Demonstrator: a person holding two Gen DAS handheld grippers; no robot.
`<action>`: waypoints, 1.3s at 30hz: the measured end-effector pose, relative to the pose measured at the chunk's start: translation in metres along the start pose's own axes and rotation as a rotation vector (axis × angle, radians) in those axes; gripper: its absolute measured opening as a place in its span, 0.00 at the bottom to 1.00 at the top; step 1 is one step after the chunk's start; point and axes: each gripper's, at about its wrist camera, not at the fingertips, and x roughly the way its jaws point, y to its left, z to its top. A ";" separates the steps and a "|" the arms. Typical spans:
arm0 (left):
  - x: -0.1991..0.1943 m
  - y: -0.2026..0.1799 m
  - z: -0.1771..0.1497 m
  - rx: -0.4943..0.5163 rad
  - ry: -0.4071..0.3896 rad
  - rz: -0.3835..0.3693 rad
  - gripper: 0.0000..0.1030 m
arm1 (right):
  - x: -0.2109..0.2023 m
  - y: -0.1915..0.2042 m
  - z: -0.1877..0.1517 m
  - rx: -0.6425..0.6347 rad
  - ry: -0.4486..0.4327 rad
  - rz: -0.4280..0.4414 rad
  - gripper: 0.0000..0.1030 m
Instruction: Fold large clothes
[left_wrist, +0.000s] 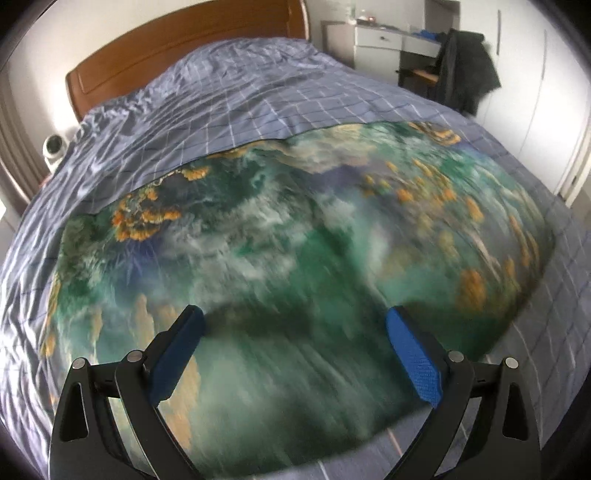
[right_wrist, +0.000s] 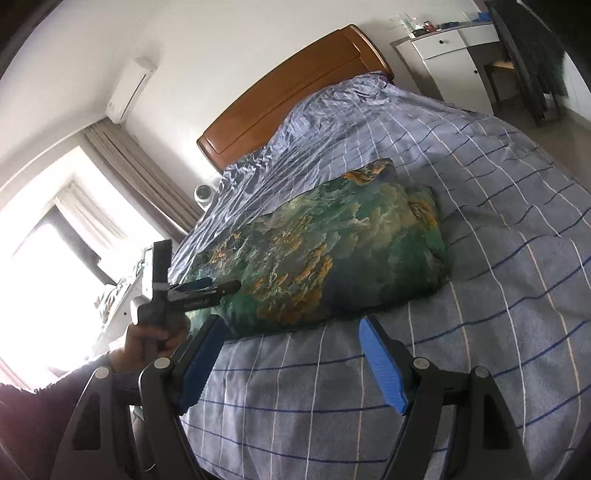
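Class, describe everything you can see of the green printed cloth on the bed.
The green printed cloth is soft fabric with a pattern of green, white and orange patches. It lies folded into a thick, roughly rectangular bundle on the blue checked bedspread. The left gripper reaches over its near corner; contact is unclear. The right gripper is open and clear of it.

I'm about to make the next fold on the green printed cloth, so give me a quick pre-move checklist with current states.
1. Left gripper jaws open, nothing between them: ok.
2. Right gripper jaws open, nothing between them: ok.
3. Green printed cloth lies folded on the checked bedspread: ok.
4. Left gripper over the cloth: ok.
5. Right gripper over the cloth: not ok, it is over bare bedspread in front of the near edge.
6. Cloth edges aligned: cannot tell, left view is blurred.
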 end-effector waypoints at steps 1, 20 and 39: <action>-0.003 -0.002 -0.006 0.008 0.000 -0.006 0.96 | 0.001 0.000 -0.001 0.002 0.005 -0.004 0.75; -0.060 -0.029 -0.026 -0.005 -0.063 -0.123 0.96 | 0.081 -0.092 0.049 0.195 0.029 -0.233 0.81; -0.086 -0.055 0.136 0.032 0.038 -0.453 0.96 | 0.053 0.072 0.073 -0.239 -0.112 -0.160 0.39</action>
